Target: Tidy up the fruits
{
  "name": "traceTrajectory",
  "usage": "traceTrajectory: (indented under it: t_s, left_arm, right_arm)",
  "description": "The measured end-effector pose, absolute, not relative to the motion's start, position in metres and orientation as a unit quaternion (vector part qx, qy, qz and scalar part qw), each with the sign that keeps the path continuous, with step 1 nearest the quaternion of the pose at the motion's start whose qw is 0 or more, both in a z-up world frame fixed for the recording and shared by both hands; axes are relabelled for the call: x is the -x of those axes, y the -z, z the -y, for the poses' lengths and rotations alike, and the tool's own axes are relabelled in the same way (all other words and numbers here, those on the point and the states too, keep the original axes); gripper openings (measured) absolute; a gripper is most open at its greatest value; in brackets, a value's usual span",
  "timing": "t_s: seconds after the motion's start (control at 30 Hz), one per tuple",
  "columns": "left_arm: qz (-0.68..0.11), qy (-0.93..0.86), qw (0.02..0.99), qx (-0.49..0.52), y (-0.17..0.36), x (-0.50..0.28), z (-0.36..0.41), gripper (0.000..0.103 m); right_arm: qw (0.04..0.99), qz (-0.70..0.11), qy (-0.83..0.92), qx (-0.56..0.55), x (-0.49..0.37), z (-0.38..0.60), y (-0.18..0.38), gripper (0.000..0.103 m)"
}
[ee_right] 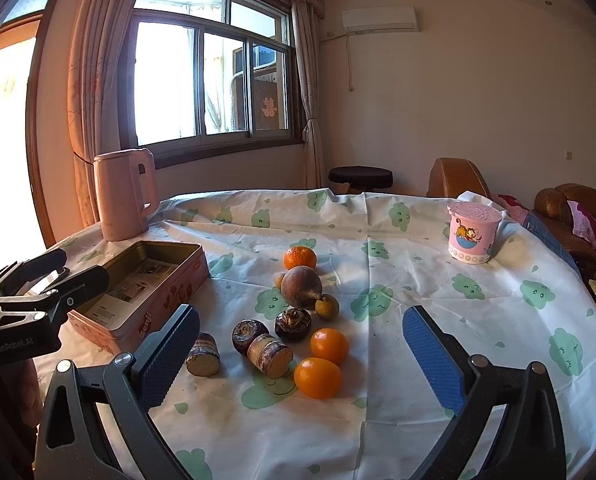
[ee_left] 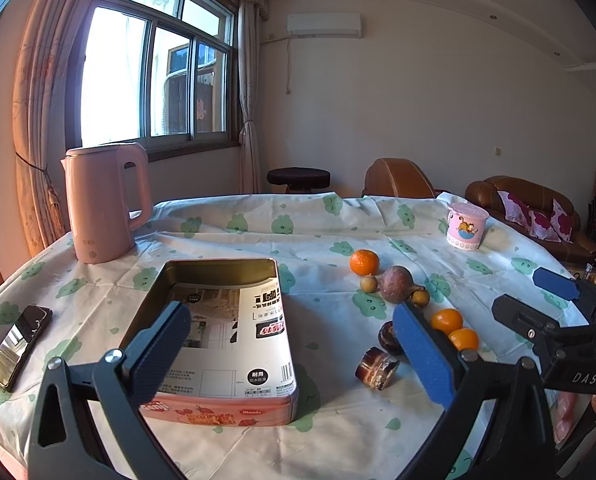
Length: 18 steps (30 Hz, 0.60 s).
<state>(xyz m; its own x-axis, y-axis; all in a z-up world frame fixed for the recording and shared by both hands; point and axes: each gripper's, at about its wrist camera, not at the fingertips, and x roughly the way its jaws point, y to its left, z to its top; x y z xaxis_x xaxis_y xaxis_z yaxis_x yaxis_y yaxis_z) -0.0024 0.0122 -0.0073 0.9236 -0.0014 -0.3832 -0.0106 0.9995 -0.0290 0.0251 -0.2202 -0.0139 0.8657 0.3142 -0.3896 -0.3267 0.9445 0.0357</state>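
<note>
Both grippers hover empty over a cloth-covered table [ee_right: 397, 240]. Left gripper [ee_left: 294, 354], jaws spread wide, sits above an open pink tin [ee_left: 226, 404] with paper inside. Right gripper [ee_right: 301, 360], equally wide, faces the fruit, which lies loose on the cloth right of the tin: three oranges [ee_right: 317, 377], a brownish-purple fruit [ee_right: 301, 286], small brown fruits and cut cane pieces. A kettle [ee_right: 124, 194] and cup [ee_right: 473, 233] stand behind.
</note>
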Motion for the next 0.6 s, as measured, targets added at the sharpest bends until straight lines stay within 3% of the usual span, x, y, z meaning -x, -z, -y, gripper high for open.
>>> traceTrajectory:
  t_s: [0.6]
  left_arm:
    - [-0.203, 0.0, 0.979, 0.013, 0.0127, -0.0006, -0.0069, 0.103]
  right_arm:
    - [0.965, -0.204, -0.162, 0.008, -0.0274, 0.2257, 0.0191, 0.102]
